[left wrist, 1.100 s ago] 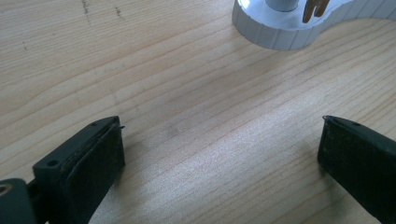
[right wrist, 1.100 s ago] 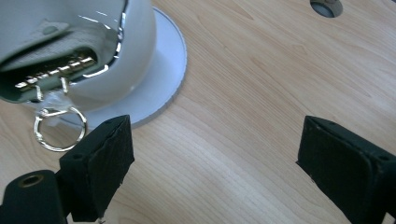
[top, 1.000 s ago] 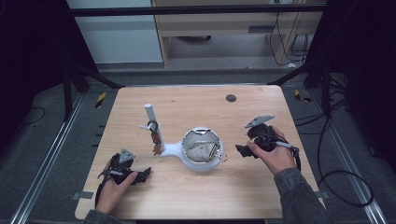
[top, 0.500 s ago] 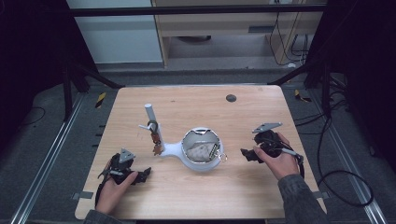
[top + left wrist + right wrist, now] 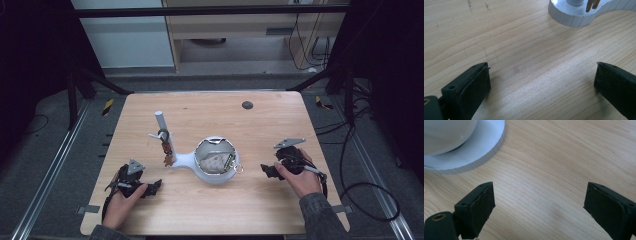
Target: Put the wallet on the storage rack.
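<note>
High view: both grippers parked on the table [image 5: 280,112], white stand between them

Plenty of bare wood along the front edge and the far half, just a dark spot [image 5: 247,105] near the back edge; the white stand [image 5: 186,160] sits mid-table with its bowl [image 5: 215,161] and a post [image 5: 161,123], near the right gripper [image 5: 266,171], a bit farther from the left gripper [image 5: 154,186]; what's in the bowl is crumpled and hard to make out, same for the small bits hanging on the post; in both gripper views the stand is cut off at the top; both pairs of jaws stand wide, released, nothing between them but wood.
</note>
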